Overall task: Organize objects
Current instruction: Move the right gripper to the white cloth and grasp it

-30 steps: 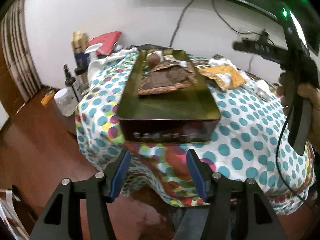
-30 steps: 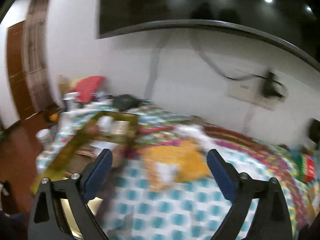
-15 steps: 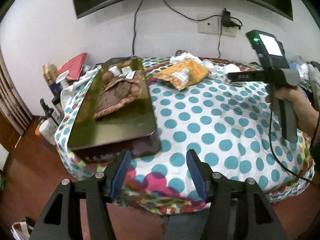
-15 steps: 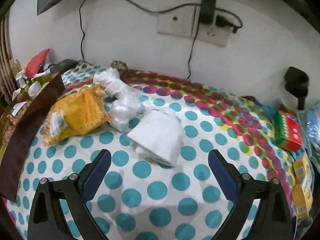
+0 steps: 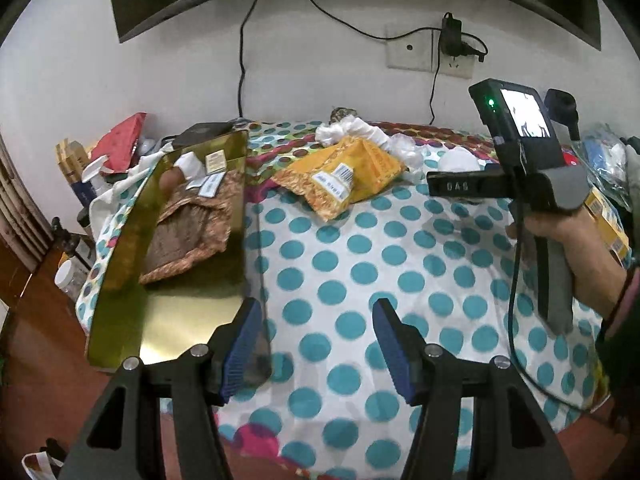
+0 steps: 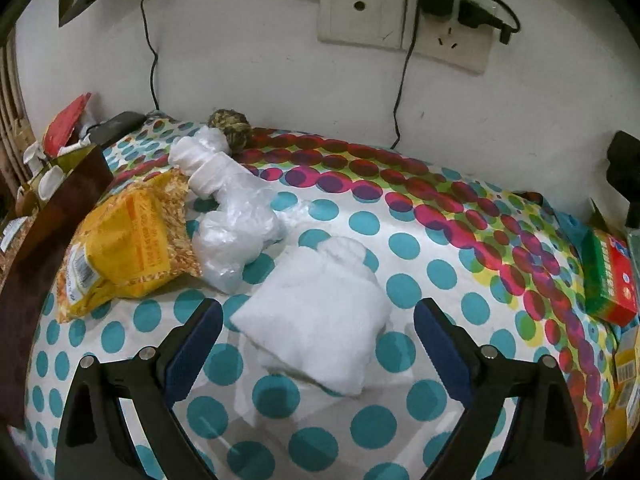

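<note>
A gold box [image 5: 180, 312] with a brown packet [image 5: 192, 224] in it sits on the left of the dotted tablecloth [image 5: 360, 264]. A yellow snack bag [image 5: 340, 176] [image 6: 124, 244], crumpled clear plastic [image 6: 228, 220] and a white soft pouch [image 6: 316, 316] lie further back. My left gripper [image 5: 312, 344] is open and empty, its left finger beside the box's near right corner. My right gripper [image 6: 318, 344] is open and empty, its fingers either side of the white pouch's near end. The right gripper [image 5: 516, 184] also shows in the left wrist view, held above the table's right side.
A red-green box [image 6: 608, 276] and yellow boxes [image 6: 628, 364] stand at the table's right edge. A twine ball [image 6: 230, 126] lies by the wall. Cables hang from a wall socket [image 6: 404, 16]. Bottles and a red packet [image 5: 120, 144] crowd the far left.
Both grippers have swung right and moved forward over the table. The box has shifted to my left gripper's left side. My right gripper has closed in on the white pouch.
</note>
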Tool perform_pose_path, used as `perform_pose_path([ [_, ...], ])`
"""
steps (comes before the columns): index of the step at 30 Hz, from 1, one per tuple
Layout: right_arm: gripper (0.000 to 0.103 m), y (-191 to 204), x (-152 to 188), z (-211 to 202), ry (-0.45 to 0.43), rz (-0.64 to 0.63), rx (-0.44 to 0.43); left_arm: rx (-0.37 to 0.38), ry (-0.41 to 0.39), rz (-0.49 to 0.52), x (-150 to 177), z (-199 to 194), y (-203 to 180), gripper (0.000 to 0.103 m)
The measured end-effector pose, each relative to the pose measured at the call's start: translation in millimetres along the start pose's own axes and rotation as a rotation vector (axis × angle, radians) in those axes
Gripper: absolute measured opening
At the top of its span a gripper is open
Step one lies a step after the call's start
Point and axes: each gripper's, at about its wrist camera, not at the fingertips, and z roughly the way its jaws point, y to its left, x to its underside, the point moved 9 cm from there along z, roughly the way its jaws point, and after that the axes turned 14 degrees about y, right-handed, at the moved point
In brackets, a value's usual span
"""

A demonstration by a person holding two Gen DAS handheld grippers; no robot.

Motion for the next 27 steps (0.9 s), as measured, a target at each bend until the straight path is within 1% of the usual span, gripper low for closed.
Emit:
perform_pose_path([
  [3, 0.095, 2, 0, 4, 0.012, -0.018, -0.007, 0.018, 0.014, -0.013, -10, 9, -6, 0.060],
  [6, 0.096, 3, 1, 11, 0.045, -0.021, -0.039, 0.010, 0.009, -0.012, -17, 13, -11, 0.060],
  [12, 0.096, 1, 3, 20, 0.087, -0.004, -0.060, 0.000, 0.003, -0.006, -26, 19, -17, 0.060],
  [15, 0.098, 1, 2, 21, 0.092, -0.003, -0.050, -0.001, 0.019, -0.007, -29, 26, -18, 0.060],
  [16, 0.103, 2, 3, 22, 0.099, -0.009, -0.045, 0.004, 0.022, -0.010, -30, 28, -18, 0.060],
  [17, 0.103, 3, 3, 24, 0.111, -0.015, -0.038, 0.005, 0.025, -0.014, -31, 30, -17, 0.060],
  [22, 0.103, 2, 3, 24, 0.109, -0.014, -0.037, 0.004, 0.036, -0.026, -35, 37, -15, 0.060],
  [27, 0.103, 2, 3, 24, 0.109, -0.015, -0.037, 0.001, 0.024, -0.040, -39, 39, -13, 0.060],
])
